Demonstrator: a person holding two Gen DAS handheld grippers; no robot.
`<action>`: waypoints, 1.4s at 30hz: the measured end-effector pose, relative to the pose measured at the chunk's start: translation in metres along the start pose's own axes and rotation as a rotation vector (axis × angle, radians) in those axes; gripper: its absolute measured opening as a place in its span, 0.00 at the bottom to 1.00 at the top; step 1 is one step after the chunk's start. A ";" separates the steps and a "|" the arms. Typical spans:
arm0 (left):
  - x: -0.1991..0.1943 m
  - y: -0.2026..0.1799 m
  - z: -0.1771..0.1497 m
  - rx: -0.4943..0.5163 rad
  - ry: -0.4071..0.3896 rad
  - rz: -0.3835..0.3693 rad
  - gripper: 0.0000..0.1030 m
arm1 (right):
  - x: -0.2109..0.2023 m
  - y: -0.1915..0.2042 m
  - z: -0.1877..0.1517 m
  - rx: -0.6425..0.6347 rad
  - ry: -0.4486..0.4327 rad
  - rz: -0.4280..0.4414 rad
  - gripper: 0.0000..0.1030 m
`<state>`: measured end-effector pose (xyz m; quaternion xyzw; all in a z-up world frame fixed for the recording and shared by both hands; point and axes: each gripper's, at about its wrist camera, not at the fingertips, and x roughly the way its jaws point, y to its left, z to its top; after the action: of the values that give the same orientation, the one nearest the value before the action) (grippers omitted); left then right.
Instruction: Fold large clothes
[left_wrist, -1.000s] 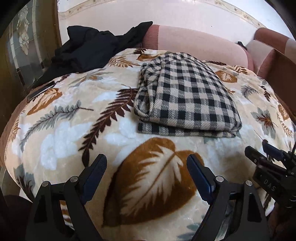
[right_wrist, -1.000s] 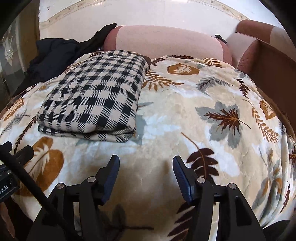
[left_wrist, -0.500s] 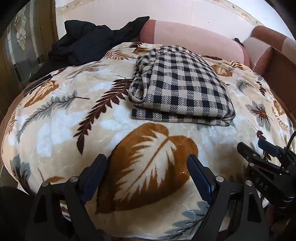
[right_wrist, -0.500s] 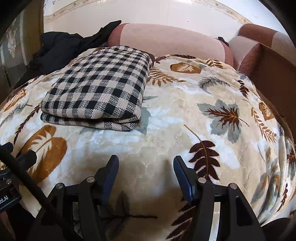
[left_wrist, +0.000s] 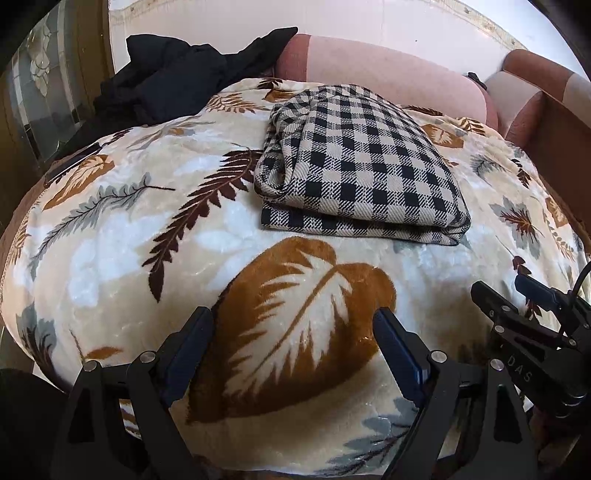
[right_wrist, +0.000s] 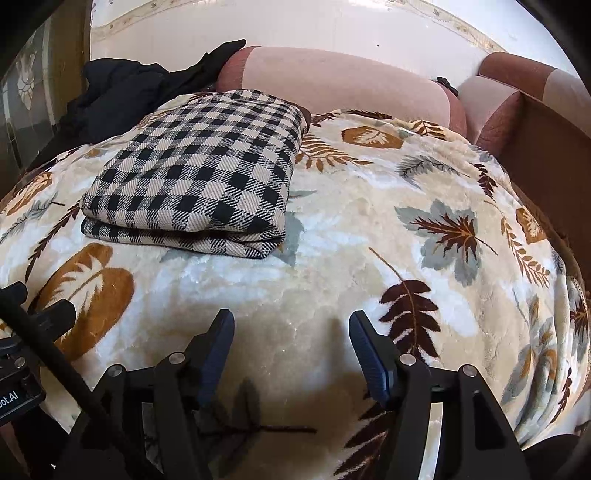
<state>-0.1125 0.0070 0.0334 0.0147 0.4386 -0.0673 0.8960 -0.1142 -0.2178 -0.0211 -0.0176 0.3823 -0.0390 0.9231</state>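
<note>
A black-and-beige checked garment (left_wrist: 362, 166) lies folded into a flat rectangle on the leaf-patterned blanket (left_wrist: 110, 240); it also shows in the right wrist view (right_wrist: 199, 177). My left gripper (left_wrist: 293, 328) is open and empty, held over the blanket's near edge, well short of the garment. My right gripper (right_wrist: 291, 332) is open and empty, to the right of the garment and nearer than it. The right gripper's side shows at the right of the left wrist view (left_wrist: 532, 332).
A pile of black clothes (left_wrist: 177, 74) lies at the back left against the wall. A pink bolster (right_wrist: 340, 81) and brown sofa cushions (right_wrist: 517, 96) border the far and right sides. A dark phone-like slab (left_wrist: 72, 164) lies at the blanket's left edge.
Both grippers have drawn back and risen a little from the folded garment, which now sits farther up in both views. The garment itself has not moved.
</note>
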 end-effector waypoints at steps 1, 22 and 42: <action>0.001 0.000 -0.001 -0.002 0.003 -0.001 0.84 | 0.000 0.000 0.000 -0.003 0.000 0.000 0.67; 0.006 0.006 -0.003 -0.012 0.033 0.006 0.84 | -0.002 0.006 -0.001 -0.043 -0.015 -0.019 0.70; 0.010 0.006 -0.005 -0.011 0.038 0.044 0.84 | -0.003 0.014 -0.002 -0.094 -0.023 -0.103 0.70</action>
<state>-0.1097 0.0122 0.0217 0.0207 0.4555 -0.0450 0.8889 -0.1174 -0.2041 -0.0211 -0.0810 0.3717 -0.0681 0.9223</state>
